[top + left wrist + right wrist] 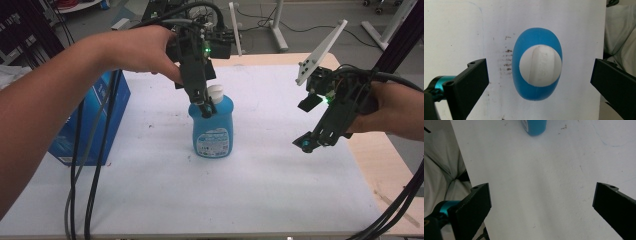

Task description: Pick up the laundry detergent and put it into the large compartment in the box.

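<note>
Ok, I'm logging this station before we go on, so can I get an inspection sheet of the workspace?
Surface: white table cover, some dark smudges.
Job's things: blue bottle upright at mid-table, white cap on.
Clutter: blue box at the left edge.
Grippers: left hand-held gripper above the bottle, jaws open either side of the cap, not touching; right hand-held gripper open, off to the right.
Cables: black cables hanging at the left.
Surroundings: stand legs on the floor behind.
</note>
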### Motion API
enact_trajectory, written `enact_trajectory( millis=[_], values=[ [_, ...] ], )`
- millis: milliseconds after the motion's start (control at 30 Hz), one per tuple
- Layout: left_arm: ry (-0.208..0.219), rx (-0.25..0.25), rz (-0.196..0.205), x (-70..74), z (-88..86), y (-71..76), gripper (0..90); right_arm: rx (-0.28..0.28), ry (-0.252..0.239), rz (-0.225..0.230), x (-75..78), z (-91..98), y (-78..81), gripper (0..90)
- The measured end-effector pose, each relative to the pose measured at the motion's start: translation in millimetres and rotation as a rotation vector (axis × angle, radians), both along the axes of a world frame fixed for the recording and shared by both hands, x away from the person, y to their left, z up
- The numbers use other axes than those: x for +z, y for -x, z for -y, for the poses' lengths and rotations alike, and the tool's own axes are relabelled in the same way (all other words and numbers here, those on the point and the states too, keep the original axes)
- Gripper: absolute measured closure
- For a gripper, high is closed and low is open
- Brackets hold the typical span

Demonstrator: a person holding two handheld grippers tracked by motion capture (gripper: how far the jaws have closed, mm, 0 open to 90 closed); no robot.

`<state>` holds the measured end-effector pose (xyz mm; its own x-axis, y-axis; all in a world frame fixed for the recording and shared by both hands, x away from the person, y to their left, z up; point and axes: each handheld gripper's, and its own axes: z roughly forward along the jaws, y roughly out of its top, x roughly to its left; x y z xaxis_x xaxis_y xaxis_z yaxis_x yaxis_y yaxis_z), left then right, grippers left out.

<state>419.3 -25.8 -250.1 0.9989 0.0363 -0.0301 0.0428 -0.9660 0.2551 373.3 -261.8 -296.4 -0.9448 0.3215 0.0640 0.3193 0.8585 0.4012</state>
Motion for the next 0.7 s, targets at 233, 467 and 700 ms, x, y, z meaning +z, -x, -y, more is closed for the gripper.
enact_trajectory(
  millis=[233, 467, 700],
  values=[
    [-0.011, -0.005, -0.001, -9.2, 4.8, -2.0, 1.7, -0.003, 0.000, -0.001, -0.5, 0.9, -0.9, 1.0],
    [-0.017, -0.009, 0.000, -19.4, 6.4, -2.8, 1.6, -0.001, -0.002, -0.003, -2.6, 1.0, -1.5, 1.0],
    [-0.018, -0.012, -0.002, -28.4, 8.0, -3.7, 1.7, 0.002, -0.003, -0.005, -3.8, 0.7, -2.6, 1.0]
  ],
)
